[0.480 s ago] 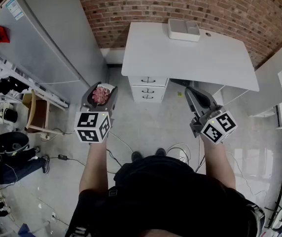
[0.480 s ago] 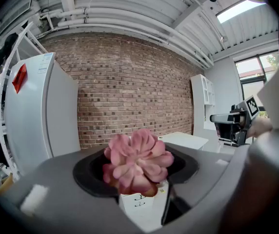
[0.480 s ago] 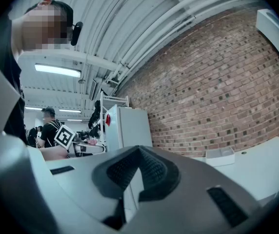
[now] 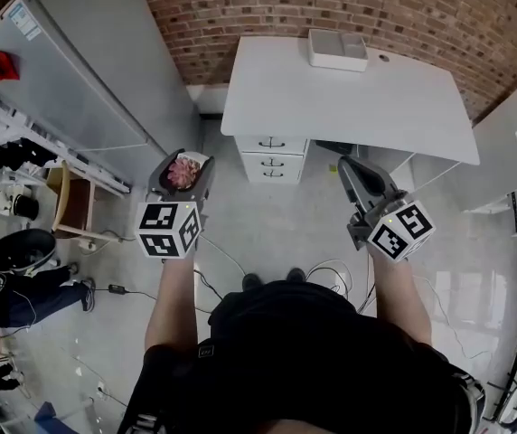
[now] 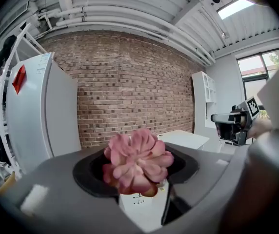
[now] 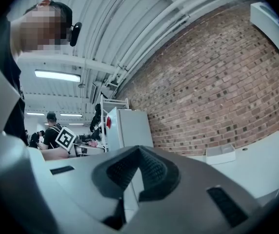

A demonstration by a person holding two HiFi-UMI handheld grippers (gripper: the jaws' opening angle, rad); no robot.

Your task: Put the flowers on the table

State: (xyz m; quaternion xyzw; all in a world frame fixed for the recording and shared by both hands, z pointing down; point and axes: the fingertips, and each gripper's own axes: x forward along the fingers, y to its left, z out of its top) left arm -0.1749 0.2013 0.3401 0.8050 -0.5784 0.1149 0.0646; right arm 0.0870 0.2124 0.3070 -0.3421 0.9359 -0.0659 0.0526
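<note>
Left gripper view shows a pink flower cupped between the jaws of the left hand-held gripper. It is carried in the air near the person, well short of the white worktop by the far brick wall. Its fleshy, layered petals look light, soft and easily crushed, so a gentle hold low at the base suits it. Any stem is hidden, perhaps absent. The right hand-held gripper is pinched together and empty.
</note>
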